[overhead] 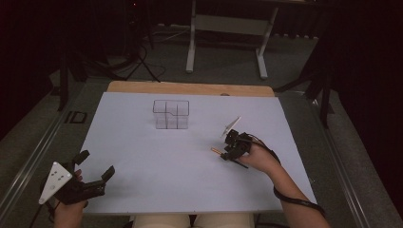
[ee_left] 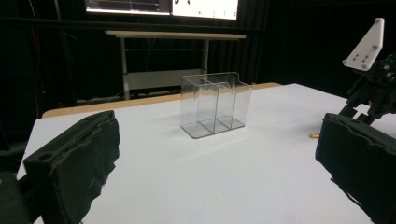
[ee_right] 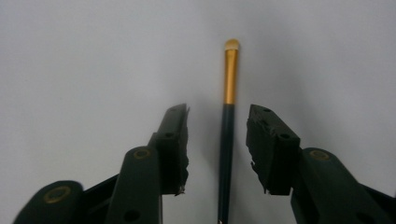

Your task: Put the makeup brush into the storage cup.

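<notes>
While the slim dark-handled, gold-ferruled makeup brush [ee_right: 227, 126] lies flat on the white table sheet [overhead: 157, 161], it is straddled by the right gripper [ee_right: 218, 135], part-open and not yet touching (grasp step), so closure is called for next.

setting was a lab-type recording space, not a home. black curtains [ee_left: 42, 70] closed off the walls; the floor [overhead: 223, 61] was grey carpet with cables [overhead: 142, 61] trailing across it. a white-topped work table [overhead: 142, 161] stood in the middle, a metal-framed bench [ee_left: 173, 51] behind it, lit monitors [ee_left: 161, 6] above.
</notes>
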A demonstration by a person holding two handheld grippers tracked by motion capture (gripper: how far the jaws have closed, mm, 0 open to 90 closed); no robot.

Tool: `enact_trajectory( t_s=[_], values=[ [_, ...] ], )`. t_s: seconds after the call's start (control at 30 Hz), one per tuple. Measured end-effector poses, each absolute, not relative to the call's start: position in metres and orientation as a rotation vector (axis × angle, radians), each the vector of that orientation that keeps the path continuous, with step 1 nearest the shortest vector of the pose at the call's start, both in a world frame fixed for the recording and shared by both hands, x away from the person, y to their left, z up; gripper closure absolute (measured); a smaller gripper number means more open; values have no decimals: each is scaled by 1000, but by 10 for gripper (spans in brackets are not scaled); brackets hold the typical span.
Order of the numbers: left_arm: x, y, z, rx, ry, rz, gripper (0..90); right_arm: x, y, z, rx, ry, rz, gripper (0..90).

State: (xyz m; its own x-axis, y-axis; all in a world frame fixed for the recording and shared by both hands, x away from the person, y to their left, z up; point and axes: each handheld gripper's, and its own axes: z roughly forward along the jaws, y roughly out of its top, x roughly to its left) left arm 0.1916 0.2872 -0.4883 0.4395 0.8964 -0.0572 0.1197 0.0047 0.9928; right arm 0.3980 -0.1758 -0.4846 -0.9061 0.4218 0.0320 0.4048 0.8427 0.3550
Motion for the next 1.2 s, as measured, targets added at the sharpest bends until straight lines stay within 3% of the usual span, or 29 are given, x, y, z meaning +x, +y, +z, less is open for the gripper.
enact_trajectory(
  t_s=[0.93, 1.2],
  values=[
    [192, 286, -489, 1463, 952, 777, 7, 416, -153, -500, 658, 3019, 249, 720],
    [192, 285, -488, 1464, 946, 779, 7, 409, -140, -501, 595, 2996, 131, 833]
  ],
)
